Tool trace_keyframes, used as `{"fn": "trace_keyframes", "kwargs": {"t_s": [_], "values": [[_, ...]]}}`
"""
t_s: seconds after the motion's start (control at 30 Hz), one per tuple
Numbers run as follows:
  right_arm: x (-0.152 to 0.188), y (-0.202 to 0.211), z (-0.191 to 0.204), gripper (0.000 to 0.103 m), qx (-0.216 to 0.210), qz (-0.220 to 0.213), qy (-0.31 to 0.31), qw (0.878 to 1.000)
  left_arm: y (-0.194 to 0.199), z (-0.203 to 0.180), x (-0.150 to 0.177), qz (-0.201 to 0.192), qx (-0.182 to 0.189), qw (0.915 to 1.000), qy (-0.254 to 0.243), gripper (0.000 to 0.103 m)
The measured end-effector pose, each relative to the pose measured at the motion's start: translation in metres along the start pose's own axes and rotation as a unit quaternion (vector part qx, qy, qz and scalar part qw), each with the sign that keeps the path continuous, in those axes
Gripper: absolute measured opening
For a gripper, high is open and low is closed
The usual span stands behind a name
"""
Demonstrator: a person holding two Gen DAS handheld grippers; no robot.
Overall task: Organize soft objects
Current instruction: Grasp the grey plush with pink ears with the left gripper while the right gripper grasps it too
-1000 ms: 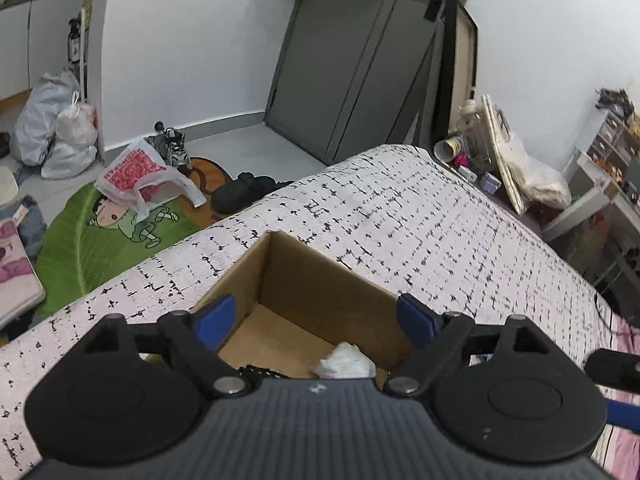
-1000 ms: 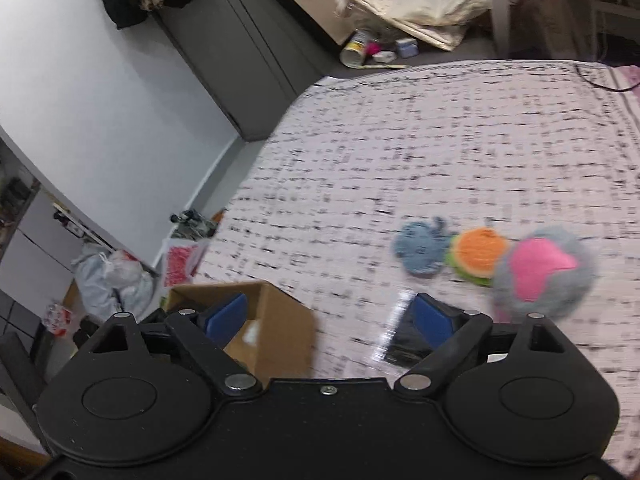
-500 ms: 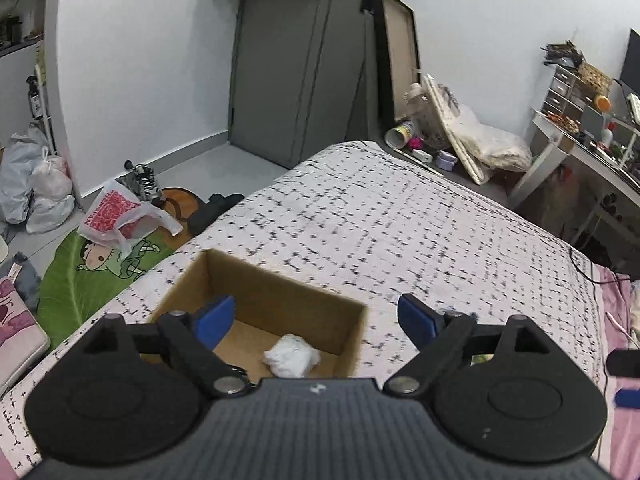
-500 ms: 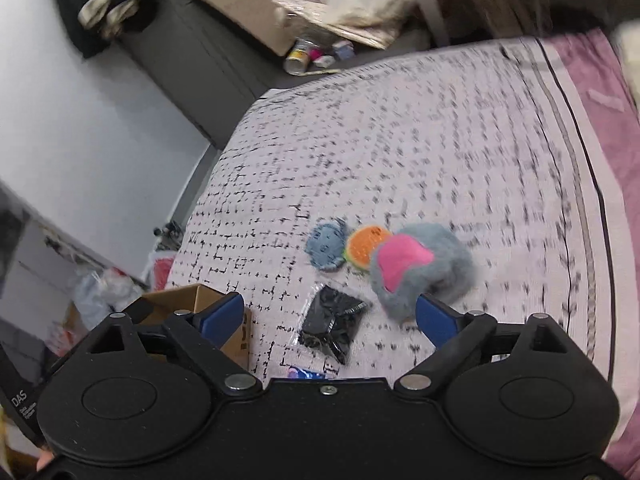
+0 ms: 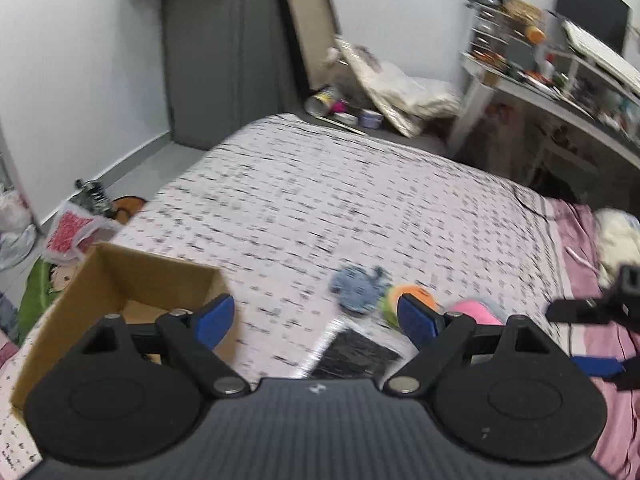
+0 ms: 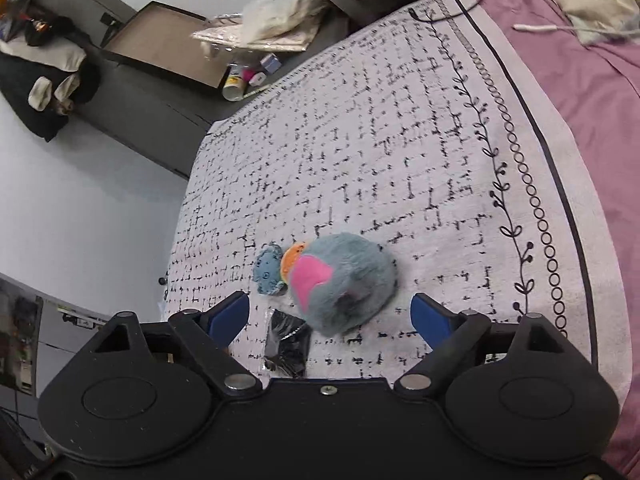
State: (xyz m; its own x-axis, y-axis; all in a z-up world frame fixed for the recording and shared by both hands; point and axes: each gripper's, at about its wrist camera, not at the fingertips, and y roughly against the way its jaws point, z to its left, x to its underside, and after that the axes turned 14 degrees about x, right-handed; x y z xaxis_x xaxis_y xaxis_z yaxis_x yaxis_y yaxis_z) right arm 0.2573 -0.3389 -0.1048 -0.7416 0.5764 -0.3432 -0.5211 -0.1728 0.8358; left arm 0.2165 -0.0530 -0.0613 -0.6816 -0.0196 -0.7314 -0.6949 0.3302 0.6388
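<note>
A grey fluffy toy with a pink patch (image 6: 344, 280) lies on the patterned bedspread (image 6: 400, 152), touching an orange-green soft pad (image 6: 291, 256) and a blue knitted piece (image 6: 267, 268). A black packet in clear wrap (image 6: 289, 344) lies just in front of them. My right gripper (image 6: 330, 316) is open and empty, just above and short of the grey toy. My left gripper (image 5: 316, 316) is open and empty, between the cardboard box (image 5: 120, 280) on its left and the blue piece (image 5: 356, 286), orange pad (image 5: 412, 294) and black packet (image 5: 356, 354) ahead. The box's contents are hidden.
A purple sheet (image 6: 592, 92) covers the bed's right side, with a pale pillow (image 5: 616, 236). The right gripper's body (image 5: 600, 308) shows at the left wrist view's right edge. Beyond the bed are a grey wardrobe (image 5: 224, 52), a cluttered desk (image 5: 560, 80) and floor bags (image 5: 72, 228).
Both grippers swung right. The left one left the box, which slid to the left, and the toys came into view. The right one closed in on the grey toy, which now sits between its fingers.
</note>
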Motion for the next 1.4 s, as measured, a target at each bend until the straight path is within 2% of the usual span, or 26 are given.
{"fn": "trace_keyframes", "kwargs": {"t_s": [0.2, 0.33, 0.47, 0.57, 0.9, 0.93, 1.0, 1.17, 1.27, 1.33, 1.4], "values": [[-0.003, -0.01, -0.017, 0.085, -0.01, 0.021, -0.018, 1.0, -0.024, -0.029, 0.02, 0.034, 0.014, 0.9992, -0.014, 0.085], [-0.004, -0.018, -0.031, 0.071, -0.014, 0.04, -0.036, 0.998, -0.037, -0.047, 0.027, 0.043, 0.019, 0.9986, -0.024, 0.083], [-0.006, -0.028, -0.043, 0.067, -0.019, 0.053, -0.049, 0.997, -0.052, -0.055, 0.031, 0.059, 0.026, 0.9979, -0.008, 0.081], [-0.008, -0.036, -0.049, 0.065, -0.025, 0.065, -0.057, 0.996, -0.062, -0.061, 0.034, 0.068, 0.023, 0.9973, -0.013, 0.078], [-0.015, -0.052, -0.053, 0.065, -0.041, 0.083, -0.062, 0.994, -0.095, -0.08, 0.043, 0.099, 0.017, 0.9947, -0.025, 0.076], [-0.016, -0.055, -0.053, 0.065, -0.042, 0.086, -0.062, 0.993, -0.098, -0.08, 0.045, 0.102, 0.016, 0.9944, -0.023, 0.073], [-0.018, -0.058, -0.052, 0.065, -0.045, 0.089, -0.06, 0.993, -0.103, -0.079, 0.046, 0.1, 0.01, 0.9948, -0.019, 0.067], [-0.022, -0.065, -0.048, 0.065, -0.054, 0.091, -0.057, 0.993, -0.11, -0.074, 0.043, 0.068, 0.019, 0.9974, -0.008, 0.066], [-0.024, -0.069, -0.049, 0.065, -0.056, 0.093, -0.062, 0.992, -0.115, -0.074, 0.04, 0.057, 0.033, 0.9978, -0.009, 0.054], [-0.026, -0.072, -0.049, 0.065, -0.061, 0.096, -0.067, 0.991, -0.118, -0.074, 0.038, 0.052, 0.041, 0.9978, -0.005, 0.039], [-0.028, -0.074, -0.049, 0.065, -0.064, 0.096, -0.07, 0.991, -0.12, -0.076, 0.035, 0.052, 0.041, 0.9978, -0.001, 0.034]]}}
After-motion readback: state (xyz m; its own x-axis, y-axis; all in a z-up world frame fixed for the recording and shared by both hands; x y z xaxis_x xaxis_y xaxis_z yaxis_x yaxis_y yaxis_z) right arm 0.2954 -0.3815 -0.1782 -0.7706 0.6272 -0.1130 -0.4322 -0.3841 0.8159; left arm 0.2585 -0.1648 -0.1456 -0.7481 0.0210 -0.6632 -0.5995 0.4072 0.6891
